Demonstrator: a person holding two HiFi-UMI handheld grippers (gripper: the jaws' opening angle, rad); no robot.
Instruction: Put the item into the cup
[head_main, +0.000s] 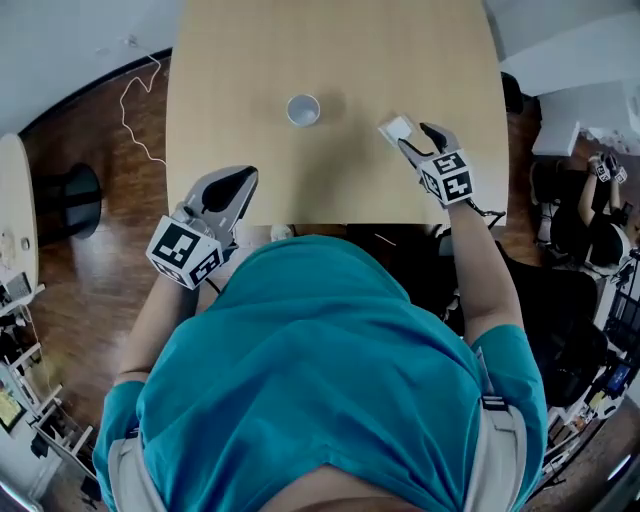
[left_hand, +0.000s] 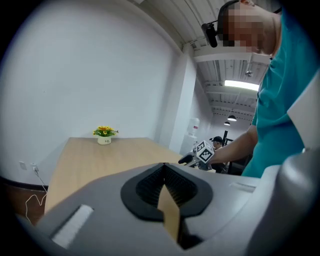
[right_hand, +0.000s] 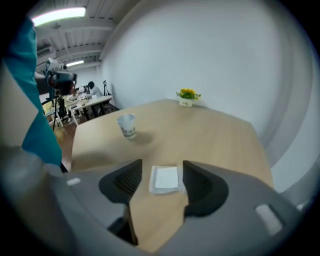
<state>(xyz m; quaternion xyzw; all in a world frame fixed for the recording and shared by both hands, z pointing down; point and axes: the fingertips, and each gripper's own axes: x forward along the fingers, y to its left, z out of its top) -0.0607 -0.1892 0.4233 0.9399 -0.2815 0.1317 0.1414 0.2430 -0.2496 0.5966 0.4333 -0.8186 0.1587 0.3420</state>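
Note:
A white paper cup (head_main: 303, 110) stands upright near the middle of the wooden table (head_main: 250, 60). It also shows at the far left of the right gripper view, as the cup (right_hand: 127, 125). The item, a flat white square pad (head_main: 396, 127), lies on the table to the cup's right. My right gripper (head_main: 411, 137) is open, its jaws on either side of the pad (right_hand: 165, 178) without pressing it. My left gripper (head_main: 243, 180) hovers at the table's near edge, well left of the cup. Its jaws (left_hand: 164, 167) are shut with nothing between them.
A small pot of yellow flowers (right_hand: 186, 97) sits at the table's far end. A white cable (head_main: 135, 100) and a black round base (head_main: 75, 195) lie on the floor to the left. A seated person (head_main: 600, 215) and desks are at the right.

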